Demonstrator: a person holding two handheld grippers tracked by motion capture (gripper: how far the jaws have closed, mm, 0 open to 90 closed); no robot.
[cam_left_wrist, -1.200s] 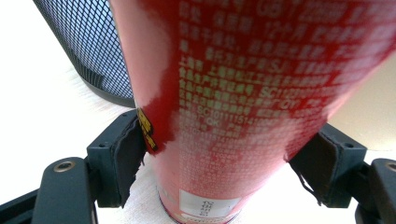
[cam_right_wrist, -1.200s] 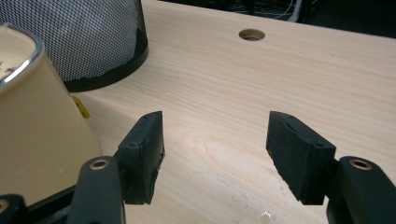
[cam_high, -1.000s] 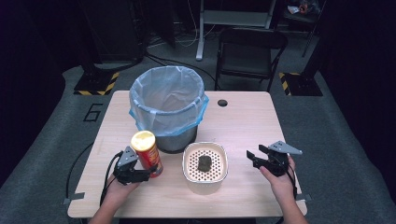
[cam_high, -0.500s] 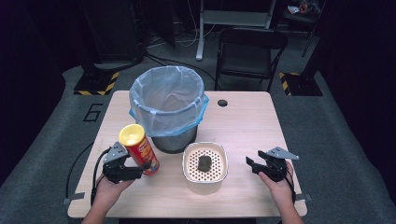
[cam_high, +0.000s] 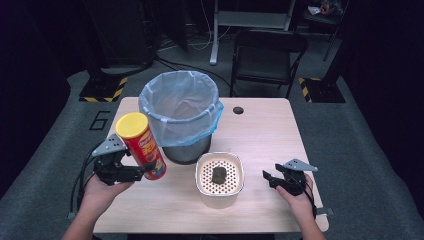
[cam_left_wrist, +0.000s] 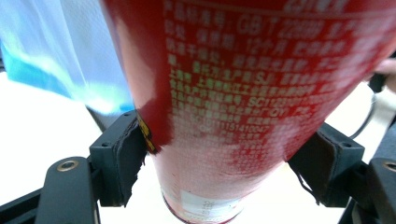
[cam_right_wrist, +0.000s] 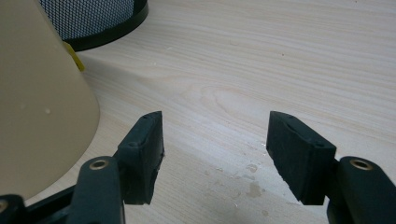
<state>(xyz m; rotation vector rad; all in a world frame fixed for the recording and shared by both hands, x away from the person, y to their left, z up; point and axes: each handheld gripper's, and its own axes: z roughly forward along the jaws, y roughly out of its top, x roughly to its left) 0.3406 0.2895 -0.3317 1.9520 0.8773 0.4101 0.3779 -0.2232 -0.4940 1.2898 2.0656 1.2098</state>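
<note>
Red canister (cam_left_wrist: 243, 116) — "GB" code, Chinese print

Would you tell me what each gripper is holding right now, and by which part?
The left gripper clamps the red chip can on its lower body, tilted. The right gripper holds nothing, jaws open.

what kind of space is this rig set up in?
Probably a lab or studio, not a home: a wooden table on grey carpet, striped floor tape, cables and a folding chair behind it.

"GB" on red can (cam_left_wrist: 243, 93), "6" on floor (cam_high: 98, 120)
</note>
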